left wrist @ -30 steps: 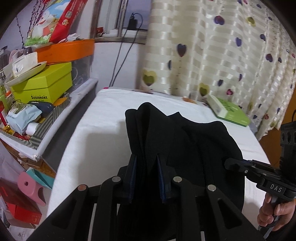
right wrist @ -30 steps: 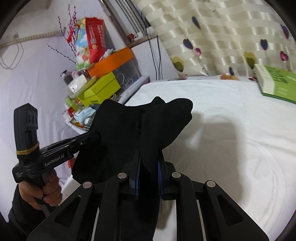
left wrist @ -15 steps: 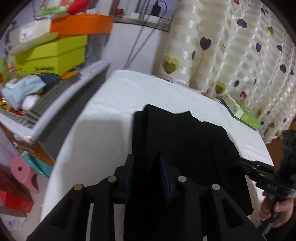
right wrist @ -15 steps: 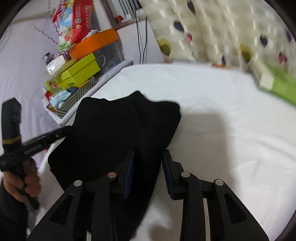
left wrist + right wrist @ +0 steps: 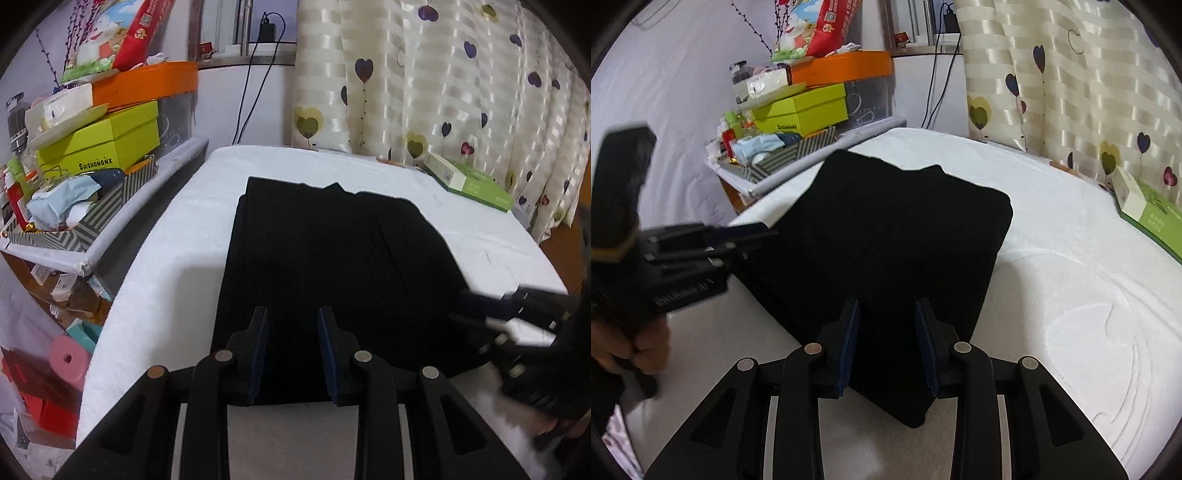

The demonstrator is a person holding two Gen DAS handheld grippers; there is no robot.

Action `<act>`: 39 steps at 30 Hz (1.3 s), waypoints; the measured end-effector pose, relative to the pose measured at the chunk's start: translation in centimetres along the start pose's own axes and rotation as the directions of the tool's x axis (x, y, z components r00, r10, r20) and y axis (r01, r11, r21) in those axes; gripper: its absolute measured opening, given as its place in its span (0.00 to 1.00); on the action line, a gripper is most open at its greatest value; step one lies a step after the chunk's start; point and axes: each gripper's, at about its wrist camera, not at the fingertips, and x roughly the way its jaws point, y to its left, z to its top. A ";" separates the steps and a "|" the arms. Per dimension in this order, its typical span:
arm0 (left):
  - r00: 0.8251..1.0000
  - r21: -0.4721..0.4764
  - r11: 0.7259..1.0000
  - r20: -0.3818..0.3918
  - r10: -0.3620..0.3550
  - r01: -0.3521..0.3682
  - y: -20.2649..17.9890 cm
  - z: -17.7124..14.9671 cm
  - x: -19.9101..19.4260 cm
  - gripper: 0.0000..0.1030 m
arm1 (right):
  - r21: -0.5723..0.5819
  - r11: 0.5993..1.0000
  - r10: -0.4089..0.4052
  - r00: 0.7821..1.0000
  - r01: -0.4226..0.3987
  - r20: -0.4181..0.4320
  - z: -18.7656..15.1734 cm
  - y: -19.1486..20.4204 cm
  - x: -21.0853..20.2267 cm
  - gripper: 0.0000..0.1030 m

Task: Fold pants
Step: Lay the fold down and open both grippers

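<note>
Both wrist views look closely along their claws, sharing the pants (image 5: 332,258).

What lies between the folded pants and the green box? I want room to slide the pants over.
Only bare white bedcover between the pants and the green box, in the right wrist view.

Black plastic left gripper (image 5: 291,350), blue-lined jaws, silver pivot screws, matching right gripper (image 5: 888,343), yellow band on handle

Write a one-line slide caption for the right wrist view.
Right hand-held gripper open over the near edge of folded black pants lying flat on the white bed, left hand-held gripper alongside.
</note>
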 end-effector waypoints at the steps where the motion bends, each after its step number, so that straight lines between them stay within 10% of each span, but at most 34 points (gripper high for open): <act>1: 1.000 -0.003 1.000 -0.002 0.000 0.000 0.1 0.2 -0.2 0.29 | -0.002 1.000 0.001 1.000 -0.001 0.015 0.5 -0.4 -0.3 0.32; 12: 1.000 0.042 0.999 0.012 0.027 -0.028 0.1 8.3 5.4 0.29 | 0.094 0.995 -0.034 0.999 0.030 0.042 6.5 -6.6 4.4 0.32; 22: 0.999 -0.069 0.997 -0.016 -0.041 0.039 2.8 7.8 8.4 0.31 | 0.059 0.997 -0.049 0.998 0.052 -0.050 7.1 -7.5 7.5 0.22; 39: 0.995 -0.048 0.996 0.065 0.074 -0.071 -2.9 -0.3 -6.4 0.30 | -0.014 1.000 0.000 1.000 0.001 0.027 -1.8 0.6 -4.8 0.39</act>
